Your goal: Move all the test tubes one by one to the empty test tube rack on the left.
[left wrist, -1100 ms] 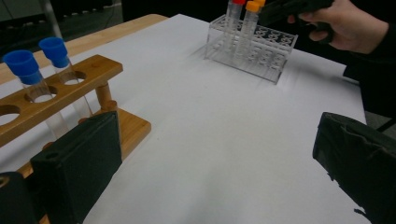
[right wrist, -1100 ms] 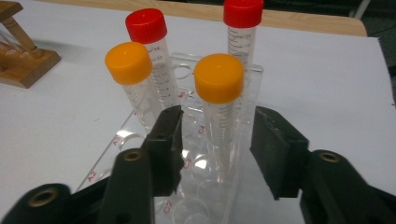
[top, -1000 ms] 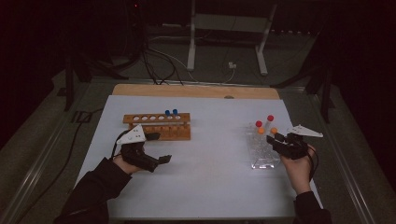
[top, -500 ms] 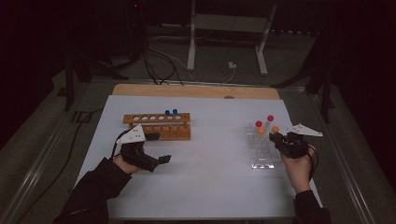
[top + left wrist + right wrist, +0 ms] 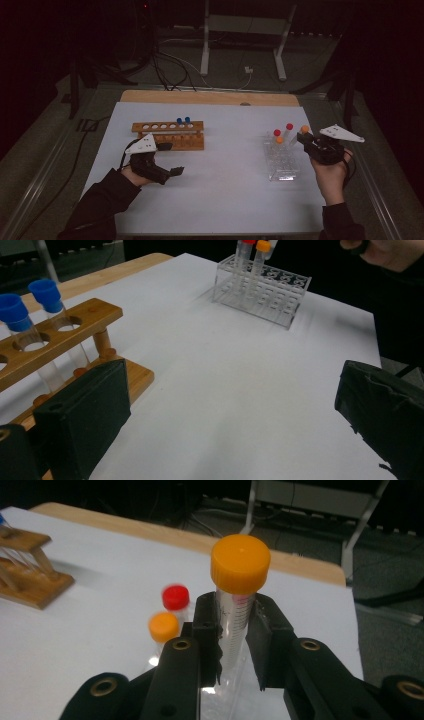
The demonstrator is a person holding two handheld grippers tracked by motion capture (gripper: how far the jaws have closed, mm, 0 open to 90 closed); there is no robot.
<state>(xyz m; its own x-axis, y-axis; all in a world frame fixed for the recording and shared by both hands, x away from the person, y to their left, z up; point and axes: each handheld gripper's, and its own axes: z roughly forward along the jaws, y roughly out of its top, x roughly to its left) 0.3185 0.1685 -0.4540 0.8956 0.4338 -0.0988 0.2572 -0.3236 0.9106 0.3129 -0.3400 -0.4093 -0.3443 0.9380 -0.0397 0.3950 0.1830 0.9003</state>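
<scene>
White paper covers the table (image 5: 220, 200), with dark floor and cables beyond it. At about three o'clock on the sheet, the right gripper (image 5: 236, 630) has just closed its jaws on an orange-capped tube (image 5: 239, 595). This tube stands upright between the two black jaws, its cap above their tips, over the clear rack (image 5: 281, 162). Two more capped tubes stand in that rack. At about nine o'clock, the left gripper (image 5: 169, 159) rests with jaws wide apart and empty, just beside the wooden rack (image 5: 170, 136) holding two blue-capped tubes (image 5: 30, 305).
</scene>
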